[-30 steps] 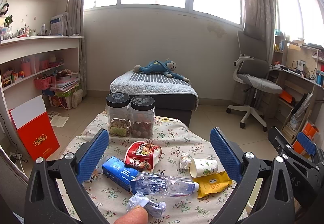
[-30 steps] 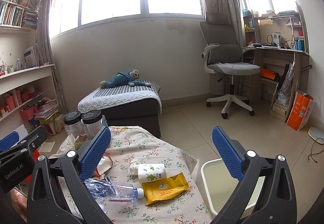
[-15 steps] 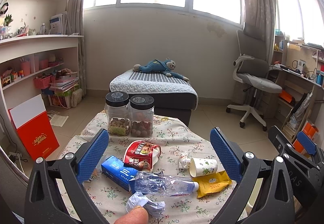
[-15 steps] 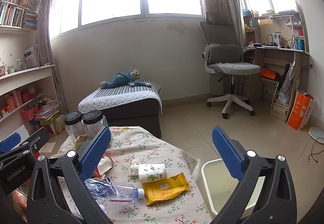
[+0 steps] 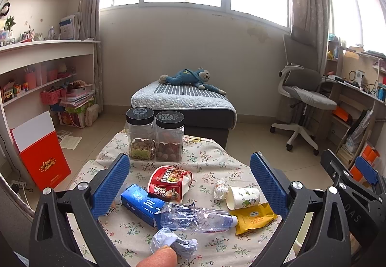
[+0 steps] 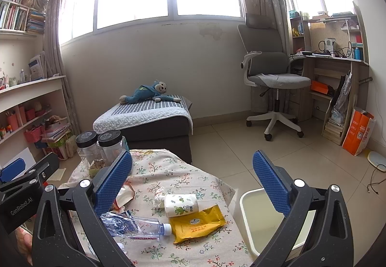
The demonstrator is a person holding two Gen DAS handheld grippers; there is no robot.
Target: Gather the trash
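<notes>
Trash lies on a floral tablecloth (image 5: 210,165): a crushed clear bottle (image 5: 195,217), a blue carton (image 5: 141,204), a red snack bag (image 5: 170,182), a paper cup (image 5: 242,197) on its side, a yellow packet (image 5: 253,217), a crumpled tissue (image 5: 220,191) and a grey paper wad (image 5: 173,243). My left gripper (image 5: 190,182) is open above the pile, empty. My right gripper (image 6: 193,180) is open and empty over the table's right edge, above the cup (image 6: 181,204), packet (image 6: 196,223) and bottle (image 6: 135,226).
A white bin (image 6: 253,214) stands on the floor just right of the table. Two black-lidded jars (image 5: 154,136) of snacks stand at the table's far side. Beyond are a bed with a blue plush monkey (image 5: 190,76), an office chair (image 5: 301,98) and shelves.
Both grippers stay open with only a slight drift. Nothing on the table has moved.
</notes>
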